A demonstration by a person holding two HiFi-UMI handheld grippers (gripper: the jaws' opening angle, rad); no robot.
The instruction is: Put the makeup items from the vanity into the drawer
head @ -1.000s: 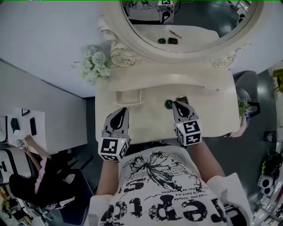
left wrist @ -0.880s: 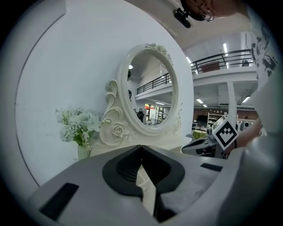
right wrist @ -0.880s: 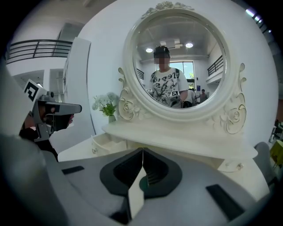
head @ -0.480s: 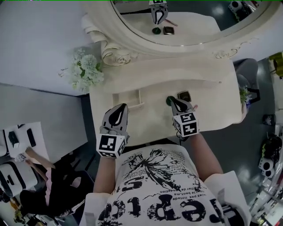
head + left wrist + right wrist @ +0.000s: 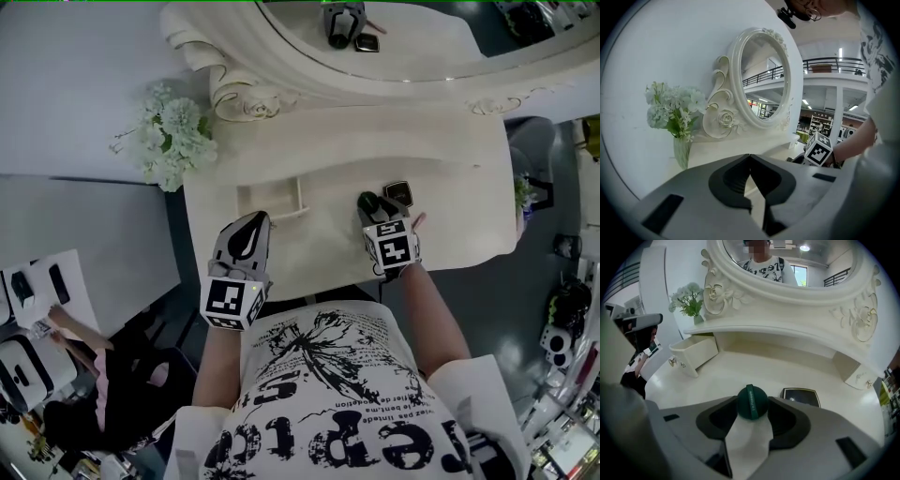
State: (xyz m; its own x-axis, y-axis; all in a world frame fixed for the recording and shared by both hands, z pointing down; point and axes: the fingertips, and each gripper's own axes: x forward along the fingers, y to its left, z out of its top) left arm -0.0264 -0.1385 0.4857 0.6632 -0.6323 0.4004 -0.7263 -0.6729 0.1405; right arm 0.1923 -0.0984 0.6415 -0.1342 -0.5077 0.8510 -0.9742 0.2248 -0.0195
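One green round makeup item [image 5: 752,402] was found resting on the table [image 5: 754,366], well to the right of the open drawer [image 5: 693,351]. The right tool [image 5: 378,206] was noted with its jaws just spread. The green item stood between them and was not yet pinched. One dark square compact [image 5: 800,396] was recorded just beside the item, on the side away from the drawer. The left tool [image 5: 750,159] was observed pressed together and empty, in front of the drawer.

The step in hand was judged to be the pick-up of the green item. Closing on it, lifting it and carrying it across to the drawer would be called for next.

Counted: two makeup items, one drawer, two tools.
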